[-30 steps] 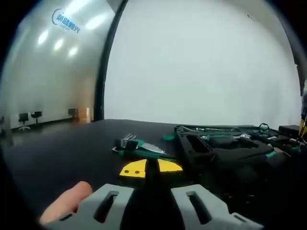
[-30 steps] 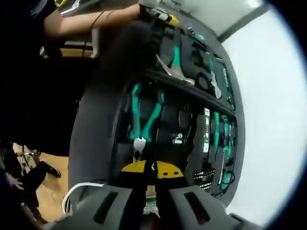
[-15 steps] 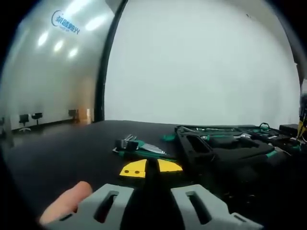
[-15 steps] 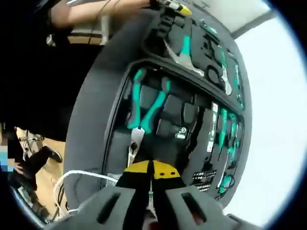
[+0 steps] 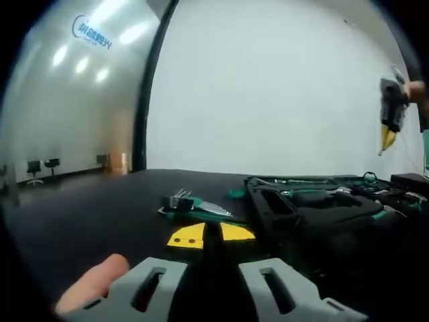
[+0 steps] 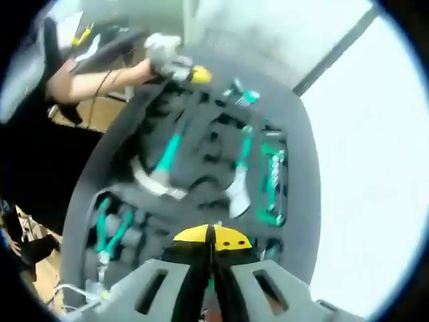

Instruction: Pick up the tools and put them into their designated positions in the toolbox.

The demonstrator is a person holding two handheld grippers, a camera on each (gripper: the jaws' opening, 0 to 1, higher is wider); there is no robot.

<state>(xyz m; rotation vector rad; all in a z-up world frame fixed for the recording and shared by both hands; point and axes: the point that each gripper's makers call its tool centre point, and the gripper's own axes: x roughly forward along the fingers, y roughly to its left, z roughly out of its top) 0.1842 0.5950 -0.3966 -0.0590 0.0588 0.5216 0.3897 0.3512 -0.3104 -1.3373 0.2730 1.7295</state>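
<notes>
The open black toolbox (image 6: 201,144) lies below my right gripper (image 6: 211,236), whose yellow-tipped jaws are shut well above it. In its foam sit a teal-handled hammer (image 6: 157,176), a wrench (image 6: 238,184), pliers (image 6: 107,228) and a row of teal drivers (image 6: 271,178). Loose teal-handled tools (image 5: 193,204) lie on the black table just beyond my left gripper (image 5: 211,236), which is shut and low over the table. The toolbox (image 5: 315,201) is to its right. The right gripper (image 5: 391,114) hangs high at the right edge. The left gripper (image 6: 181,68) appears past the box.
The black table (image 5: 100,208) stretches left and ends at a far edge against a white wall. A person's bare arm (image 6: 87,80) reaches in from the left to the left gripper. A fingertip (image 5: 90,285) shows beside the left jaws. A white cable (image 6: 74,290) lies by the box.
My right gripper has risen and swung from over the pliers half to over the hammer half of the box, coming into the left gripper view high at the right. The left gripper stayed still.
</notes>
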